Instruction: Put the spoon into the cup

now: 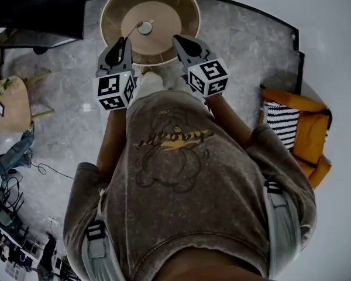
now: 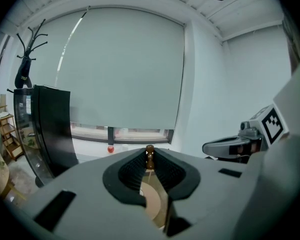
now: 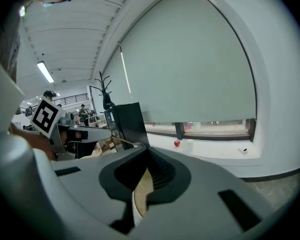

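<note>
- Brown, knob-ended spoon handle (image 2: 149, 156) looks pinched between the tips of your left gripper (image 2: 150, 161); hold that squeeze firm.
- Your right gripper (image 3: 149, 155) is pressed together on nothing; hold it aside.
- Aim for the small pale round cup (image 1: 144, 27) on the round tan wooden table (image 1: 167, 16), just ahead. Centre over its mouth, lower, then release.
- You can't see the spoon's bowl, and the cup's contents are too small to tell.
</note>
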Tool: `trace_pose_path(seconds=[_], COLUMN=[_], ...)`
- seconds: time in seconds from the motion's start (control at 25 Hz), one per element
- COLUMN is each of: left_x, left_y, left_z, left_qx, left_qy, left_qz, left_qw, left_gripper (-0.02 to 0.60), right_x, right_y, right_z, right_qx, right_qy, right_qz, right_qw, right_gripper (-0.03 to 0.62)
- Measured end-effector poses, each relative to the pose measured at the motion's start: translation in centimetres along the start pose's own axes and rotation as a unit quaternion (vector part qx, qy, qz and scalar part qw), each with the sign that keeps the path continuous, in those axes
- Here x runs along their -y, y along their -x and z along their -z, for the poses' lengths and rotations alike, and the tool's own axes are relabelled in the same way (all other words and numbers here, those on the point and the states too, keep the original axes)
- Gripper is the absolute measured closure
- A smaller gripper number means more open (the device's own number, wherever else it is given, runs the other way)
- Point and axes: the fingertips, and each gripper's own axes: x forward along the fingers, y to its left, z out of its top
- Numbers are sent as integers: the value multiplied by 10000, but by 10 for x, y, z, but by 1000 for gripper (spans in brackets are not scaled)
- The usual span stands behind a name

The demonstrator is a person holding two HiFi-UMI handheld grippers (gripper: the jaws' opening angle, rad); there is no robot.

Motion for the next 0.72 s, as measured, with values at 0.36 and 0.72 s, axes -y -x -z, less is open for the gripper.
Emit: trace_pose_path(seconds=[0.36, 0.72], left_x=[-18, -46], left_y=[-33, -56], left_z=[-9, 0], left_qx=[-152, -382], left_qy=[-84, 25], left_qz=[212, 336], left_qw=[9996, 9987], left_gripper=[528, 528], right_x=[13, 16], right_y=[-33, -67], right_z=[-8, -6], right_qx=[-8, -145], right_qy=[-143, -259], right_qz=[114, 190], right_qw=[9998, 9994], right_gripper=[576, 576])
